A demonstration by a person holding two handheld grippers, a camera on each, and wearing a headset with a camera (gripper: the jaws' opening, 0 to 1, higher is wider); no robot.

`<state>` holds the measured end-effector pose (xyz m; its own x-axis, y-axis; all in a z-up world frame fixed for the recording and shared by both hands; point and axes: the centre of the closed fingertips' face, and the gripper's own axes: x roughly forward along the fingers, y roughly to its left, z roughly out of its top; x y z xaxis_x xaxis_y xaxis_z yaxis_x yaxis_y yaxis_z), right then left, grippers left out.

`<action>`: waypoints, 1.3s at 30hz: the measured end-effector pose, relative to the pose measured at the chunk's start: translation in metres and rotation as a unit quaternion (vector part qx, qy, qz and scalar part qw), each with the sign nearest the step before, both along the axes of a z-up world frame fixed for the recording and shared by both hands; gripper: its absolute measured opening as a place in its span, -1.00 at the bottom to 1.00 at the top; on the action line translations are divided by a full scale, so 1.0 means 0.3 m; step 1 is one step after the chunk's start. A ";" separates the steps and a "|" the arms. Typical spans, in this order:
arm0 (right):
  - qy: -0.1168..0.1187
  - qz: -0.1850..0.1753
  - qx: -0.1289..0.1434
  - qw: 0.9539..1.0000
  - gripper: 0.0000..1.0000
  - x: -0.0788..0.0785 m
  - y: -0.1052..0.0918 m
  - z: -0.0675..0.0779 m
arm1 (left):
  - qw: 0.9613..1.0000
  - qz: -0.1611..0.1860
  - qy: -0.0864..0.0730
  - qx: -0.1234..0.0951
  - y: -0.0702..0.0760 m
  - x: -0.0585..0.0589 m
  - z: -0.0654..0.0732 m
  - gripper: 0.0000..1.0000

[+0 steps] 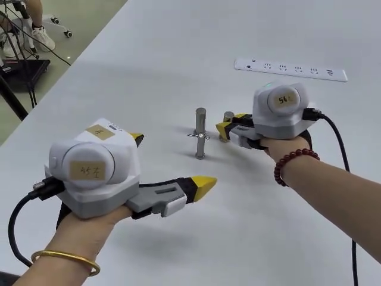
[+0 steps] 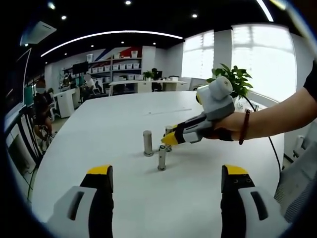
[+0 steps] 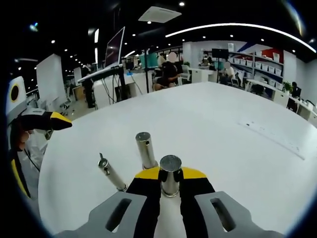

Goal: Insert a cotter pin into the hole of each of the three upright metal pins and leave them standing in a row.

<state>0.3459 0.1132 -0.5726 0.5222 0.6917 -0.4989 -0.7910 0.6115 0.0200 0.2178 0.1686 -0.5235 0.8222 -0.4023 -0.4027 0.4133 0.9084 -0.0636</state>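
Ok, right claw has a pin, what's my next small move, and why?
Probably ease the held pin into line with the other two pins, then open. The right claw is shut on it just beside them, both stand upright, and the left claw is open, empty and well back. One wears a cotter pin; the held one I can't tell.

Three upright metal pins point(image 2: 148, 143) close together, one holding cotter pin point(image 1: 199, 136)
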 end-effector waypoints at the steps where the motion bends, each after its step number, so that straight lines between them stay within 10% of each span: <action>1: -0.001 -0.002 0.001 1.000 -0.84 -0.002 -0.004 0.009 | 1.000 0.000 -0.001 -0.001 -0.001 0.001 0.001 0.82; 39: 0.021 -0.072 -0.001 0.997 -0.83 -0.266 -0.247 0.025 | 0.999 -0.044 -0.022 -0.003 -0.068 -0.039 0.053 0.97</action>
<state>0.2662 0.0391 -0.5652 0.5942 0.6106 -0.5236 -0.6938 0.7184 0.0503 0.2062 0.1482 -0.5074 0.8004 -0.4762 -0.3642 0.4942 0.8680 -0.0487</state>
